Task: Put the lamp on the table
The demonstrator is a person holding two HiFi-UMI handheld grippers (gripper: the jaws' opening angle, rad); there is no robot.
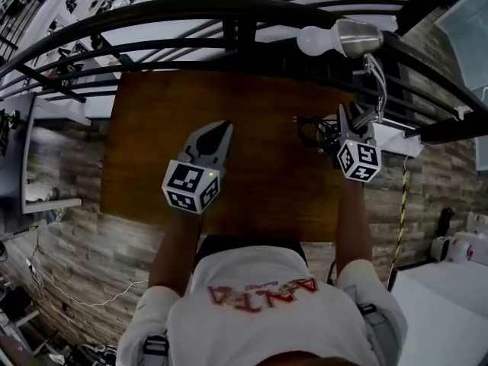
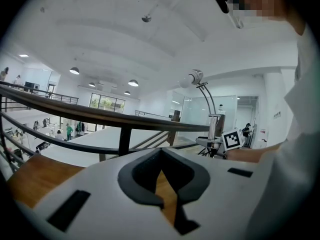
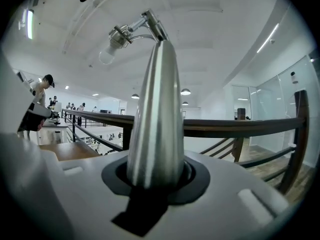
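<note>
Status: the silver metal gooseneck lamp with a white bulb is gripped by the right gripper. In the right gripper view the fingers are closed partway round the tapered steel stem of the lamp, which fills the gap between them; the pads are pressed on it.

The lamp is held upright over the far right corner of the brown wooden surface, just in front of the dark railing. Its lower end is seen beside a tangle of black cable that lies on the surface. Whether the base is already resting on the wood or is just above it cannot be told from any view.

The left gripper is held over the middle of the surface, well apart from the lamp. Its fingers are brought together to a thin slit, and nothing is held in them.

Progress, as judged: placement is nearly done. 2 steps are left: the base is to be confirmed seated on the surface, then the stem is to be released and the right gripper drawn clear. No use of the left gripper is seen.
</note>
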